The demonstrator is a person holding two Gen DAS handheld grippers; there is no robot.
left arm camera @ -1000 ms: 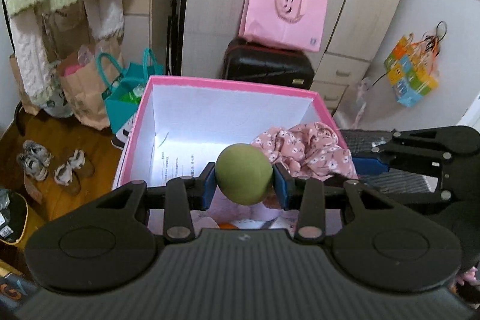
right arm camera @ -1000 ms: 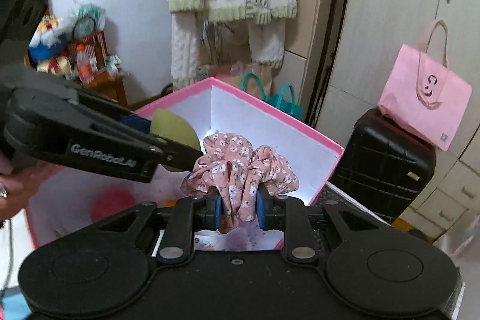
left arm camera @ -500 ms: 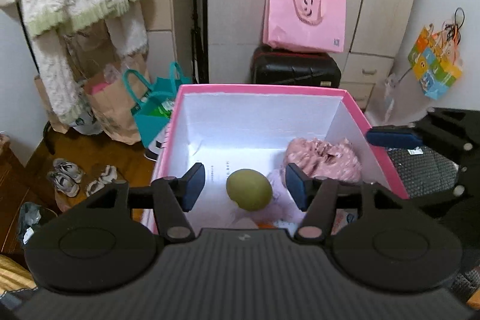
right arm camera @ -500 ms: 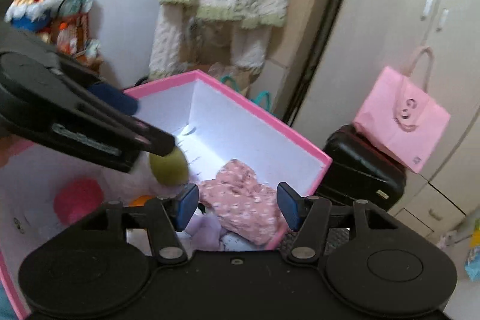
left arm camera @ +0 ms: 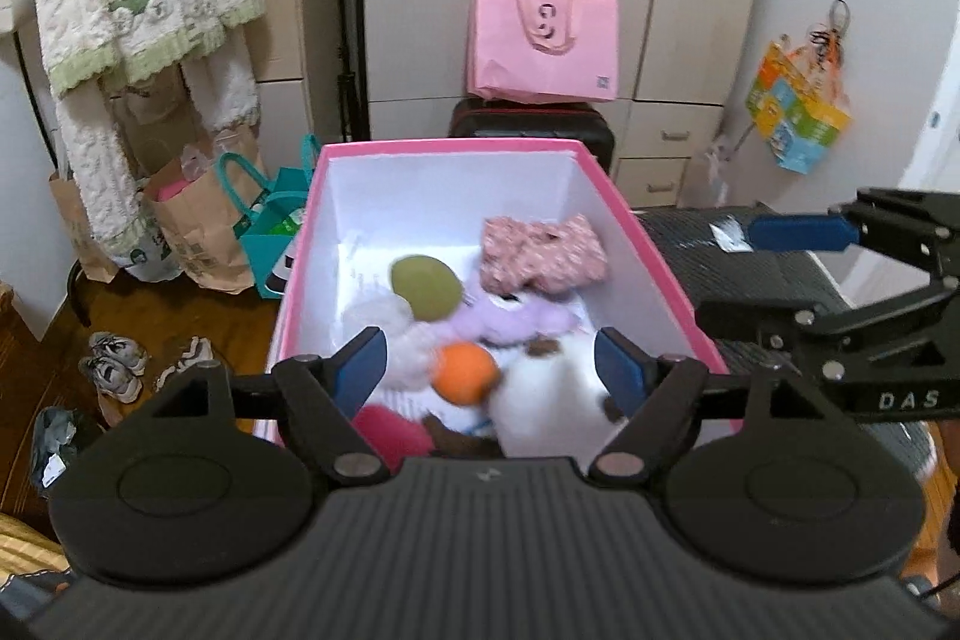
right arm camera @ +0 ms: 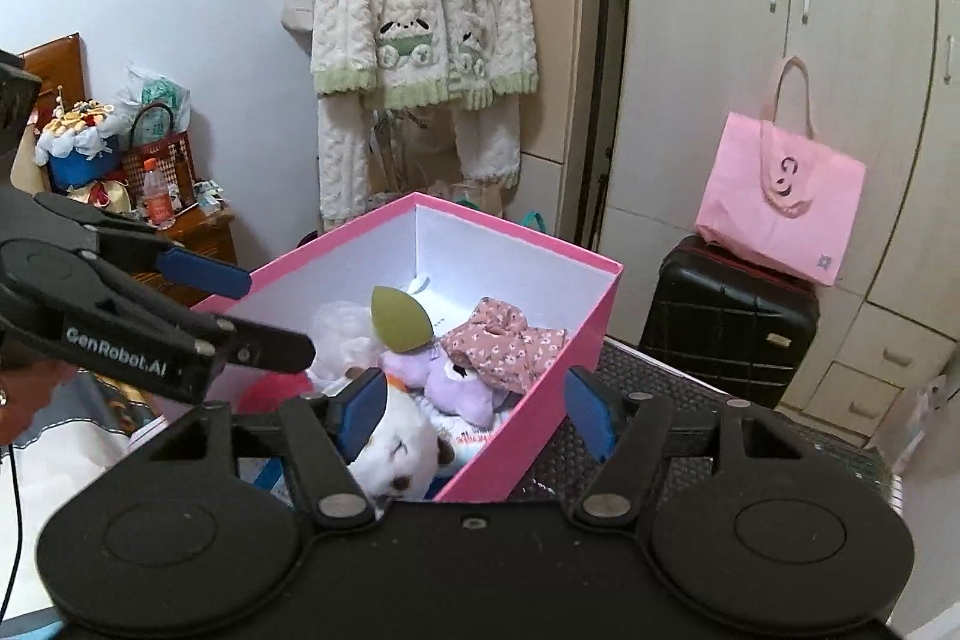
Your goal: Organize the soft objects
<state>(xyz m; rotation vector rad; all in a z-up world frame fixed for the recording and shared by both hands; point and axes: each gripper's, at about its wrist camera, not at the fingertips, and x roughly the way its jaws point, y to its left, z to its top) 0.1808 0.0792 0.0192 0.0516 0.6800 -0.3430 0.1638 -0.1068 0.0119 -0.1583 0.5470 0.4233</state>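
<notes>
Our left claw [left arm camera: 489, 373] and right claw [right arm camera: 477, 409] are both opening, empty, above the pink box [left arm camera: 648, 244] where the green ball [left arm camera: 423, 283] and floral scrunchie [left arm camera: 540, 250] lie.

- Pink box [left arm camera: 654, 244] sits open on a dark ribbed surface [left arm camera: 720, 274], which spreads out toward three o'clock.
- A small white scrap [left arm camera: 729, 233] lies on that surface, just past the box's three o'clock wall.
- Wooden floor [left arm camera: 150, 328] at nine o'clock carries paper bags [left arm camera: 198, 232], a teal bag [left arm camera: 270, 226] and small shoes [left arm camera: 114, 364].
</notes>
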